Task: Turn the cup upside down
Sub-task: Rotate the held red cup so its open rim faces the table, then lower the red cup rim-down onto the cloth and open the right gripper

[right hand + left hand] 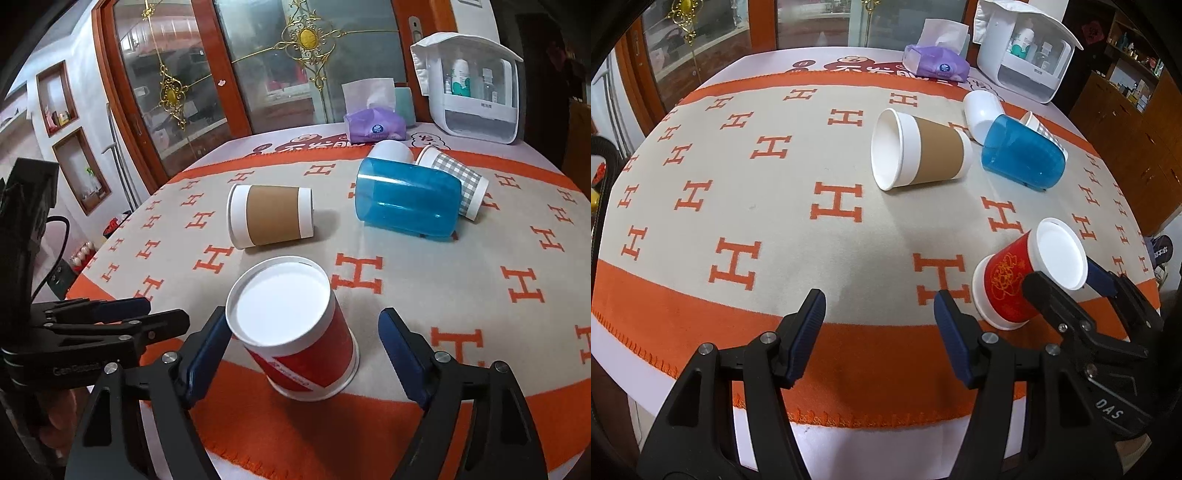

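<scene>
The right gripper [303, 354] stands wide open around the red cup [295, 332]. Its left blue pad [207, 350] lies at or just beside the cup's upper wall; whether it actually touches cannot be told. The right pad [402, 354] is well clear of the cup, so nothing is clamped. In the left wrist view the same gripper [1067, 277] reaches in from the right, one finger on either side of the cup's white base.

The left gripper [879, 314] hovers over the near orange border of the blanket [738, 184], its jaws wide apart, holding and touching nothing.

The red cup [1008, 284] sits near the front edge of the blanket, mouth down and base up. It appears slightly tilted, though the fisheye lens may exaggerate this. It looks like a thin paper cup: light, easily crushed, and with a smooth printed wall that could slip. A gentle squeeze across the mid-wall, below the stiffer base ring, seems the safest hold. Too much force would probably buckle it, and a grip close to the rolled rim could make it tip.

Farther back a brown-sleeved paper cup [269, 216] lies on its side. Beyond it, to the right, a blue translucent tumbler [406, 203] also lies on its side against a grey-checked paper cup [454, 181] and a white cup [391, 151]. At the far edge of the table are a purple tissue pack [373, 127] and a white storage case [476, 88].
</scene>
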A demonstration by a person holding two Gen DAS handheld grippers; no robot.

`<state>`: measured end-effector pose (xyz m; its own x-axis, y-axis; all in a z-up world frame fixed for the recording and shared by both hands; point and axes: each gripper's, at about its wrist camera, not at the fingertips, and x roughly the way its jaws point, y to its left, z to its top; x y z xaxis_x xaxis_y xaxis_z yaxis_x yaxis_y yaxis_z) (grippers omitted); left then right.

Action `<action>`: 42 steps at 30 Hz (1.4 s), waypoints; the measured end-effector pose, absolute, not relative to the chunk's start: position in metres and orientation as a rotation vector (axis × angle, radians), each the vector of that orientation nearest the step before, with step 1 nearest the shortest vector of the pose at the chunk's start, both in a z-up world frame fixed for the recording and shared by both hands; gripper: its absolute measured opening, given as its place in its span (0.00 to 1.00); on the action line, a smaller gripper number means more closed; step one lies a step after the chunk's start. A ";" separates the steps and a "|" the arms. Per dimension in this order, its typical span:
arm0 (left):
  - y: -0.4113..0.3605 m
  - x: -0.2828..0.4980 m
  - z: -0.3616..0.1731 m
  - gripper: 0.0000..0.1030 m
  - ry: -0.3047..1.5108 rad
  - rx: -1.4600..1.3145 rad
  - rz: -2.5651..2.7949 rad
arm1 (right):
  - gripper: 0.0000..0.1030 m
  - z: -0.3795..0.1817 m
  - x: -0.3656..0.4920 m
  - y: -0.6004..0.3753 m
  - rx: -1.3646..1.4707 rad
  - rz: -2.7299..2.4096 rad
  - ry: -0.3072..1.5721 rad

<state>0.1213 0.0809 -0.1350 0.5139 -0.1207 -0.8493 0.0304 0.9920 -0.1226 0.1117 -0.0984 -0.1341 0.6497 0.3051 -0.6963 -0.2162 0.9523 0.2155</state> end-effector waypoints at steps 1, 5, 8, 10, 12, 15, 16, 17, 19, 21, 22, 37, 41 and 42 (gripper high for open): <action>0.080 0.120 -0.134 0.57 1.025 -0.093 -0.091 | 0.80 -0.133 0.110 -0.099 0.121 0.299 0.813; 0.076 0.116 -0.129 0.57 1.016 -0.083 -0.097 | 0.80 -0.128 0.100 -0.103 0.145 0.301 0.826; 0.072 0.112 -0.125 0.57 1.011 -0.073 -0.103 | 0.80 -0.123 0.091 -0.109 0.180 0.295 0.840; 0.068 0.107 -0.121 0.57 1.005 -0.066 -0.108 | 0.80 -0.118 0.085 -0.113 0.198 0.291 0.850; 0.065 0.104 -0.117 0.57 0.999 -0.058 -0.114 | 0.80 -0.111 0.078 -0.116 0.203 0.274 0.856; 0.059 0.096 -0.108 0.57 0.989 -0.046 -0.132 | 0.80 -0.098 0.070 -0.121 0.204 0.257 0.862; 0.056 0.093 -0.104 0.57 0.985 -0.041 -0.136 | 0.80 -0.092 0.067 -0.123 0.203 0.252 0.864; 0.054 0.091 -0.101 0.57 0.981 -0.036 -0.141 | 0.80 -0.087 0.064 -0.124 0.207 0.250 0.863; 0.050 0.087 -0.094 0.58 0.976 -0.027 -0.146 | 0.80 -0.075 0.058 -0.128 0.206 0.238 0.868; 0.047 0.083 -0.087 0.58 0.976 -0.024 -0.151 | 0.80 -0.065 0.054 -0.131 0.207 0.217 0.878; 0.045 0.081 -0.083 0.59 0.977 -0.026 -0.157 | 0.80 -0.061 0.053 -0.133 0.203 0.202 0.892; 0.027 0.073 -0.006 0.63 0.875 0.004 -0.149 | 0.81 0.008 0.043 -0.157 0.238 0.171 0.855; 0.021 0.072 0.016 0.63 0.834 0.012 -0.156 | 0.83 0.032 0.038 -0.157 0.227 0.179 0.806; 0.019 0.072 0.022 0.63 0.822 0.013 -0.161 | 0.83 0.037 0.036 -0.157 0.224 0.180 0.794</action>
<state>0.0715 0.0194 0.0217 0.6688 -0.1380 -0.7305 0.1484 0.9876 -0.0507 0.0365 -0.1570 0.0374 0.6876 0.2427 -0.6843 -0.0752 0.9612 0.2654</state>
